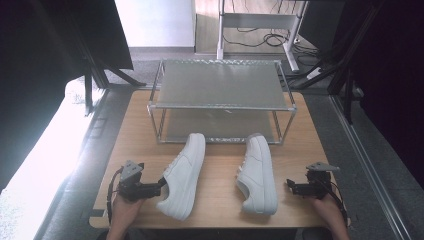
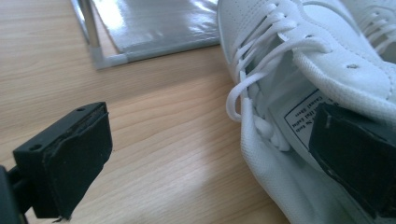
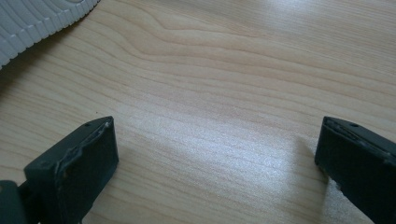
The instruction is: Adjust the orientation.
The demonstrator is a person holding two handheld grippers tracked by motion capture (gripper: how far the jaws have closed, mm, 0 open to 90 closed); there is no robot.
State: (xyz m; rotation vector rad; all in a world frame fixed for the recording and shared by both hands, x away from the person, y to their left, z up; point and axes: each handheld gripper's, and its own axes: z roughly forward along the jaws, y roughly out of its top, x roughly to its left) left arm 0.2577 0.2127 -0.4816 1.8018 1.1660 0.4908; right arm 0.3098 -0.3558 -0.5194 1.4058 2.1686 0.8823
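On the worktop point(image 1: 220, 200), before the rack point(image 1: 220, 100), the left claw point(image 1: 161, 186) gapes with 1 jaw inside the left shoe point(image 1: 184, 175), so seat it deep before closing, while the right claw point(image 1: 291, 187) waits open beside the right shoe point(image 1: 257, 175).

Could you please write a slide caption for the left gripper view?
Open left gripper straddling the white sneaker collar on the wooden table.
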